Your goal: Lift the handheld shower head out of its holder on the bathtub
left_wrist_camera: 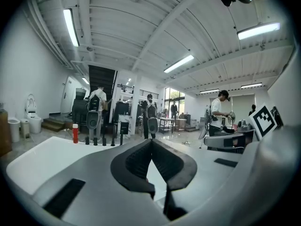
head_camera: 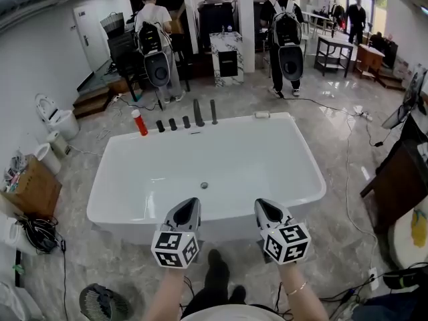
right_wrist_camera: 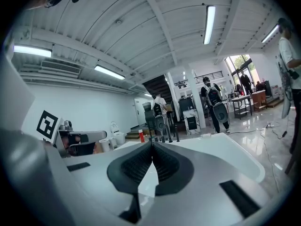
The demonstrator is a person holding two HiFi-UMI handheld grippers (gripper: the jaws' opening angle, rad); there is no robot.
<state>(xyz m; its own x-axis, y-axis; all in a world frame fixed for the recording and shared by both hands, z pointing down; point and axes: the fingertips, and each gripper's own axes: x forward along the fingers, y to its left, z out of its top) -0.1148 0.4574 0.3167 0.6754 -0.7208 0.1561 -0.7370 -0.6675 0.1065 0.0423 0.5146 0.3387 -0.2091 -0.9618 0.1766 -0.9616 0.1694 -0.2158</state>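
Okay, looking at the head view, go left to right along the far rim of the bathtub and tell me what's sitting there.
Along the bathtub far rim: red bottle → three short black knobs → first tall black fitting → second tall black fitting → small white object.

Light: bright, ceiling tubes [left_wrist_camera: 70, 26] | glare: glossy floor [head_camera: 334, 112] | edges: fisheye-bent, dark corners | distance: perhaps soft
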